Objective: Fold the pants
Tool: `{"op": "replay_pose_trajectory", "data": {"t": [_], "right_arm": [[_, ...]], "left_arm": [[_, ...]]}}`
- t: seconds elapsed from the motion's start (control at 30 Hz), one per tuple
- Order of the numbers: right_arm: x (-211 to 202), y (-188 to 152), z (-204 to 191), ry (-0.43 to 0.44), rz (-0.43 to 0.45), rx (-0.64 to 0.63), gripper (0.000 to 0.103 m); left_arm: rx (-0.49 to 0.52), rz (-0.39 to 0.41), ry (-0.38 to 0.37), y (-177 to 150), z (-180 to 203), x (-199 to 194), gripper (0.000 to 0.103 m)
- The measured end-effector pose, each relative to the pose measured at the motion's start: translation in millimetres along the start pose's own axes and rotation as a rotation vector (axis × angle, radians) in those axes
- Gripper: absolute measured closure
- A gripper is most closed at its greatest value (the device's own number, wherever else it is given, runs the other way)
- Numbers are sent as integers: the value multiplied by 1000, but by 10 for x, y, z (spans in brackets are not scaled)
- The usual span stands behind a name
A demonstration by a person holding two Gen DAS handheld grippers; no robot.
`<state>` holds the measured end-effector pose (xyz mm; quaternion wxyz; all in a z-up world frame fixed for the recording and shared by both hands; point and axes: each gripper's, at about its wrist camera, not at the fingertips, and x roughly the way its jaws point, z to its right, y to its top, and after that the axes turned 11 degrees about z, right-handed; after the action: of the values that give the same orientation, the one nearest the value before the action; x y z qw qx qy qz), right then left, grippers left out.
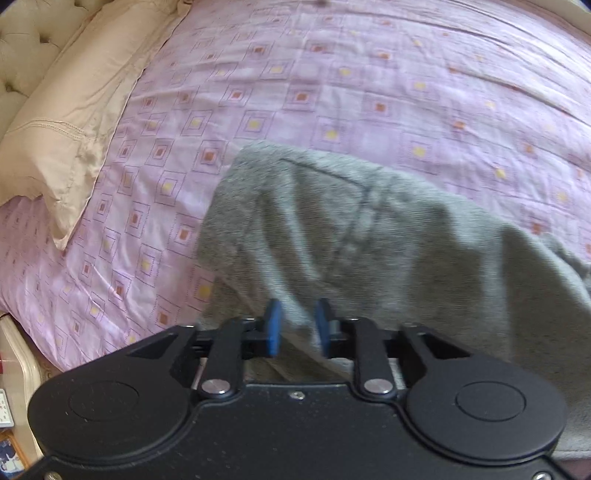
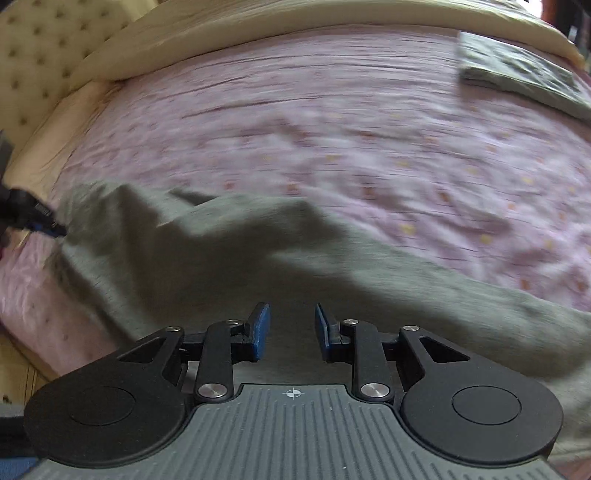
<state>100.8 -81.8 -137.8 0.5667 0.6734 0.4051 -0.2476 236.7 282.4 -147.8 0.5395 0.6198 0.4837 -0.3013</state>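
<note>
Where the left wrist view looks steeply down onto the bed, grey pants spread over the pink patterned bedspread, near the bed's near edge and running off to the right. A rounded end of the fabric points up and left, toward the cream pillow at the head end; long axis slanting from that upper-left end down to the lower right, with a stitched seam line across the upper part. Left gripper low in the frame, blue pads parted, grey cloth seen in the gap but neither pad pressing on it; no grip visible. Tufted headboard in the top-left corner.

In the right wrist view, much blurred, the same pants stretched across the near side of the bedspread, long axis roughly left to right, one part trailing away to the lower right. Right gripper above the cloth, blue pads standing apart with nothing clamped between them. At the far left edge, the left gripper at the end of the pants; cannot tell from here whether touching. A folded grey garment near the far right corner of the bed, well apart from the pants. Cream pillow along the far edge, tufted headboard at upper left.
</note>
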Motion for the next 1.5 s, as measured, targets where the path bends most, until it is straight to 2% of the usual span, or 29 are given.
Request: {"op": "replay_pose_trajectory", "data": {"t": [0.03, 0.13, 0.23, 0.4, 0.47, 0.6, 0.67, 0.73, 0.83, 0.97, 1.07, 1.1, 1.17, 1.2, 1.23, 1.3, 1.4, 1.5], "right_arm": [[95, -1, -230, 37, -13, -34, 76], [387, -47, -864, 143, -62, -153, 75], [639, -141, -1388, 186, -100, -308, 68], [855, -342, -1925, 122, -95, -566, 67], [916, -409, -2018, 83, -96, -657, 67], [971, -476, -2105, 58, -75, -769, 69], [959, -444, -2092, 74, -70, -753, 99], [893, -351, -2028, 87, -68, -670, 99], [716, -225, -1902, 107, -38, -566, 99], [567, -178, -1828, 117, -28, -526, 99], [600, -150, -1822, 106, -40, -504, 99], [605, -153, -1819, 102, -42, -499, 99], [689, -130, -1897, 98, -45, -495, 99], [684, -128, -1900, 96, -45, -494, 99], [678, -156, -1928, 94, -43, -496, 99], [638, -145, -1917, 94, -33, -496, 99], [521, -114, -1901, 102, -16, -481, 99], [439, -104, -1883, 115, -6, -463, 99]], "left_arm": [[10, 0, 1, 0, -48, 39, 52], [48, -19, -26, 38, -156, 162, 50], [77, -30, -44, 87, -202, 275, 49], [85, -48, -78, 157, -229, 387, 49], [78, -57, -86, 173, -248, 416, 48], [25, -41, -105, 192, -389, 385, 48], [2, -25, -111, 205, -468, 350, 48], [-20, 3, -103, 225, -547, 306, 46], [-56, 24, -67, 252, -656, 327, 29], [-97, -22, -56, 274, -707, 537, 28], [-106, -57, -47, 308, -657, 677, 27], [-109, -51, -51, 325, -646, 688, 33], [-133, -24, -108, 356, -649, 628, 96], [-120, -20, -85, 371, -624, 591, 102], [-90, -2, -56, 377, -597, 534, 102], [-45, 51, -50, 366, -588, 384, 102], [-49, 85, -89, 348, -710, 130, 102], [-81, 86, -147, 291, -868, -35, 102]]}}
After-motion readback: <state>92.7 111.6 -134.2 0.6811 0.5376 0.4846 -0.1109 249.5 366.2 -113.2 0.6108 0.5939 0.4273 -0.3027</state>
